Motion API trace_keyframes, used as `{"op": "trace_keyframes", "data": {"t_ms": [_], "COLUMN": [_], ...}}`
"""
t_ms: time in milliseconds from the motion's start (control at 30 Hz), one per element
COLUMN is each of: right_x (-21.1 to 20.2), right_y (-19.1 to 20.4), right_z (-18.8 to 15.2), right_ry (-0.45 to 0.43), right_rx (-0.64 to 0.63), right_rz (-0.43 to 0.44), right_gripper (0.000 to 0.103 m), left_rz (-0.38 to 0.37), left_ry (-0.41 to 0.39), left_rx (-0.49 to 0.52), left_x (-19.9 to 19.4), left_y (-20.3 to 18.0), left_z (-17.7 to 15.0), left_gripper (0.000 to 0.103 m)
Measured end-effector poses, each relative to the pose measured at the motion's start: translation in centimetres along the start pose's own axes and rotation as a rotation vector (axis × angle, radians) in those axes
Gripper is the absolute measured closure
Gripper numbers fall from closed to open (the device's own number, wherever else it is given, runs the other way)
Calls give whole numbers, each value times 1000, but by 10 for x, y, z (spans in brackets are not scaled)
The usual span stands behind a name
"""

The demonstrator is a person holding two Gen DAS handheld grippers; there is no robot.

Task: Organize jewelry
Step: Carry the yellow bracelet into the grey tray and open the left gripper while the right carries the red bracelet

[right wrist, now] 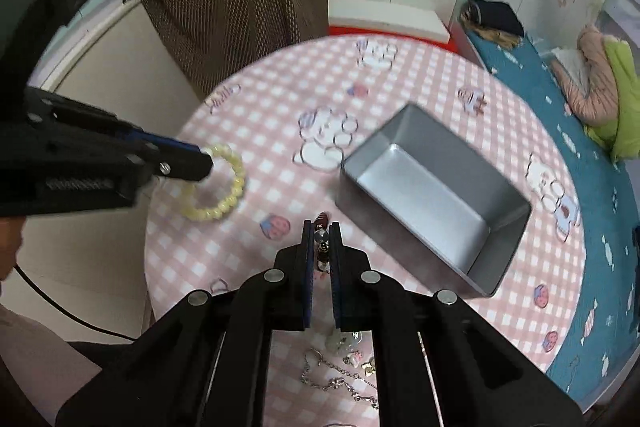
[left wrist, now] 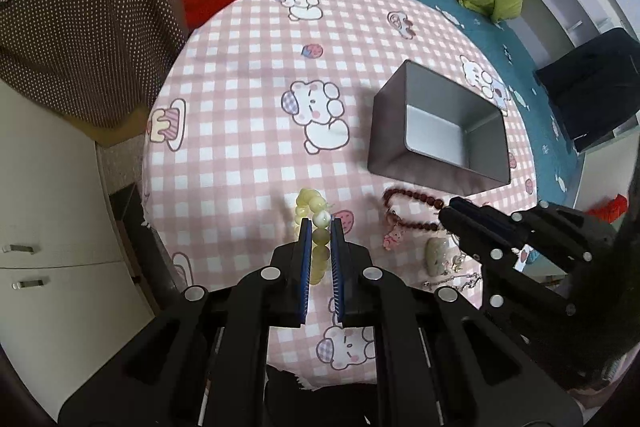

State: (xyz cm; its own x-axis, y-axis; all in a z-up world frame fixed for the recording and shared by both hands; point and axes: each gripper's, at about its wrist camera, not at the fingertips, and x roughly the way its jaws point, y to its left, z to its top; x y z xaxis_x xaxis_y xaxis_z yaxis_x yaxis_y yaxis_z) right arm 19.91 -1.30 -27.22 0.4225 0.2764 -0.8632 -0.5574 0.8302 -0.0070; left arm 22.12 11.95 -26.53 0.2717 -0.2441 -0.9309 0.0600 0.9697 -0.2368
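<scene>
Pink checked surface (left wrist: 248, 75), round, crowded by a bed and cupboards on all sides. Nearest, at 6 o'clock in the right wrist view: loose silver chain (right wrist: 340, 381) and small charms, not yet gathered, easy to snag or sweep off the edge. Just ahead: right hand-held gripper (right wrist: 321, 231) clenched on the dark red bead bracelet (left wrist: 404, 205), pinched by only a bead or two, most of the strand lying at 3 o'clock in the left wrist view beside a pink charm; risk of slipping free or dragging neighbouring pieces along. Left hand-held gripper (left wrist: 319, 227) clamped on the pale yellow bead bracelet (right wrist: 218, 183), loop dangling; round beads could roll out of the pads. Farther, toward 1 o'clock: empty grey metal box (right wrist: 436, 199), light, likely to skid if knocked by either tool; crossing paths over it could cause a collision.
</scene>
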Motion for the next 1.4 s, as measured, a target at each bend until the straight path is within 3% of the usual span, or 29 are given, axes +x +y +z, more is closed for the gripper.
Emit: {"op": "trace_keyframes", "data": {"t_ms": [467,900,1133,1400], "right_x": [-45,-82,-96,-92], "right_y": [-9,-45,-75,-113], "right_z": [11,13,2,-9], "right_ry": [-93,-193,-220,-195], "right_rx": [40,141,218,317], "right_rz": [-87,-210,-289,-316], "right_gripper": [97,97,97,97], "left_rz": [-31,-137,-184,-183], "left_ry": [-68,-118,-115,-42], "left_rx": [49,192,251,256], "left_x": [-25,-44,-30,17], "left_y": [-13,-68,-95,-111], "left_z": [5,36,63,92], "left_gripper": [94,94,94,94]}}
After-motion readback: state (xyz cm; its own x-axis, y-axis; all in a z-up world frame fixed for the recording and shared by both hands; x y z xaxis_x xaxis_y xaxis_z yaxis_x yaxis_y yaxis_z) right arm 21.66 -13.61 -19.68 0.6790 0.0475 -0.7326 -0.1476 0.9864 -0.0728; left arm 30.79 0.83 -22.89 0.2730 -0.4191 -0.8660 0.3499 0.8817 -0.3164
